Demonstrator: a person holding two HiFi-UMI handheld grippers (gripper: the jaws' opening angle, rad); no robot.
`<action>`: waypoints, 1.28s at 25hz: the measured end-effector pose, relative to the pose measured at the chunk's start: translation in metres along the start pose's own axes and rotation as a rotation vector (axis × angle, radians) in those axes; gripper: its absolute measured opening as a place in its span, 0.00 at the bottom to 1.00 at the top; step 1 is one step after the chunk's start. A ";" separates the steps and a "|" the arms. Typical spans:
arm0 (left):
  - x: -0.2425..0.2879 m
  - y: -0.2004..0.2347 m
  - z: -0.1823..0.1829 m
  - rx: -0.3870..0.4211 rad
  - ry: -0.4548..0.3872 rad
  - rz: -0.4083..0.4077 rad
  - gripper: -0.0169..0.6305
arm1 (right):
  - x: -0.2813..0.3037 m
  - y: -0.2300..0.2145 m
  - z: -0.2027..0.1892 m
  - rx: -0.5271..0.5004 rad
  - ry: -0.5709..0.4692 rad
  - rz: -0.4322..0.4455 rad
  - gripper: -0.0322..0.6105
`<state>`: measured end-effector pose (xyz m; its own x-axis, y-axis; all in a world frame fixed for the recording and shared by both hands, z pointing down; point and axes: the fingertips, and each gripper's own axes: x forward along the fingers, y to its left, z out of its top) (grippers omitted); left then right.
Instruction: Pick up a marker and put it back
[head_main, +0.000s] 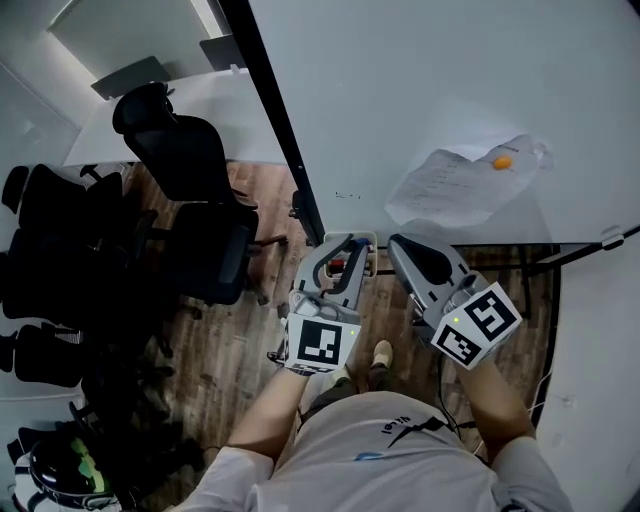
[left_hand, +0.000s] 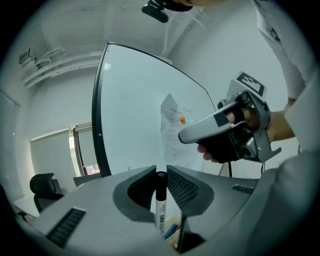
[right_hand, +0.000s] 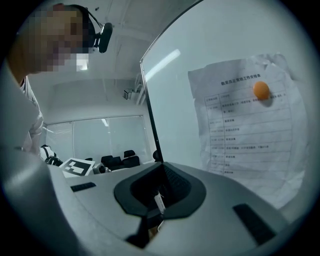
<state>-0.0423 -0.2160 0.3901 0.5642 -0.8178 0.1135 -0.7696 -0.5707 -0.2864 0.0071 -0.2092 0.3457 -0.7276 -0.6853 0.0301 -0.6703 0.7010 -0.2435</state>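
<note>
A marker (left_hand: 160, 200) with a black cap and a white printed barrel stands upright between the jaws of my left gripper (left_hand: 161, 180), which is shut on it just below the cap. Under it sits a pale holder (left_hand: 173, 233) with a blue and a red marker inside. From the head view, the left gripper (head_main: 352, 246) points at the lower edge of the whiteboard (head_main: 450, 90). My right gripper (head_main: 402, 244) hovers beside it, jaws shut and empty. It also shows in the left gripper view as the right gripper (left_hand: 183, 136), held in a gloved hand.
A sheet of paper (head_main: 455, 185) is pinned to the whiteboard by an orange magnet (head_main: 501, 161), up and right of both grippers. The board's black frame (head_main: 275, 120) runs down to the left gripper. Black office chairs (head_main: 190, 200) stand on the wooden floor at the left.
</note>
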 end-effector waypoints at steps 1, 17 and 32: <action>0.005 -0.002 -0.008 0.007 0.012 0.001 0.14 | 0.000 -0.002 -0.003 0.003 0.002 -0.003 0.07; 0.068 -0.039 -0.118 0.285 0.215 -0.033 0.14 | 0.001 -0.046 -0.046 0.055 0.072 -0.030 0.07; 0.089 -0.061 -0.165 0.250 0.306 -0.099 0.14 | -0.002 -0.070 -0.055 0.079 0.092 -0.045 0.07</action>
<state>0.0050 -0.2663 0.5747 0.4878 -0.7660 0.4186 -0.5985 -0.6426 -0.4785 0.0476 -0.2456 0.4158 -0.7097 -0.6922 0.1310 -0.6918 0.6497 -0.3153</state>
